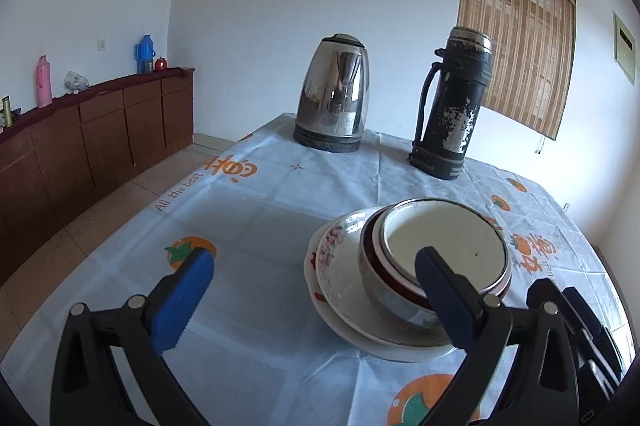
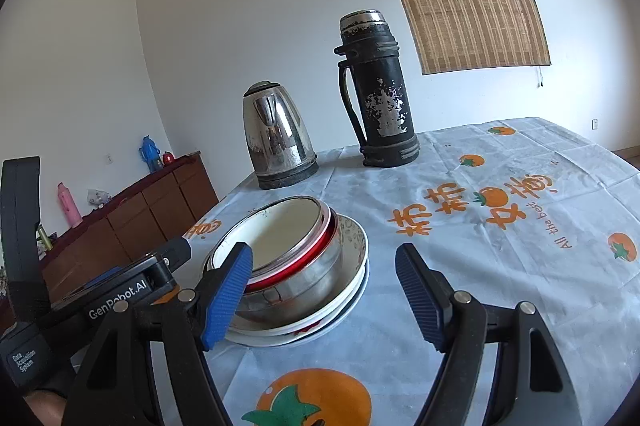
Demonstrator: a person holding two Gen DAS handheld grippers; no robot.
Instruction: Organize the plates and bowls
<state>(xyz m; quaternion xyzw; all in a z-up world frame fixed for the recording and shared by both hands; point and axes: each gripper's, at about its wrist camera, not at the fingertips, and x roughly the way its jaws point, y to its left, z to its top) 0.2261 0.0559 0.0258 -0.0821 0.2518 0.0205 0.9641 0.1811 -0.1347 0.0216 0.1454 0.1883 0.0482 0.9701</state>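
Note:
A stack of dishes stands on the table. A white enamel bowl [image 1: 444,242] sits on top, inside a steel bowl [image 1: 384,290] with a red rim, inside a floral bowl [image 1: 338,266], all on a white plate [image 1: 348,330]. The stack shows in the right wrist view too: enamel bowl [image 2: 276,230], steel bowl [image 2: 304,286], plate [image 2: 340,314]. My left gripper [image 1: 316,274] is open and empty, just left of the stack. My right gripper [image 2: 324,266] is open and empty, with its left finger [image 2: 228,290] in front of the stack's near side.
A steel electric kettle [image 1: 334,93] and a worn black thermos [image 1: 454,105] stand at the table's far side. The table has a light tablecloth [image 1: 248,209] with orange prints. A brown sideboard [image 1: 92,141] with flasks runs along the left wall.

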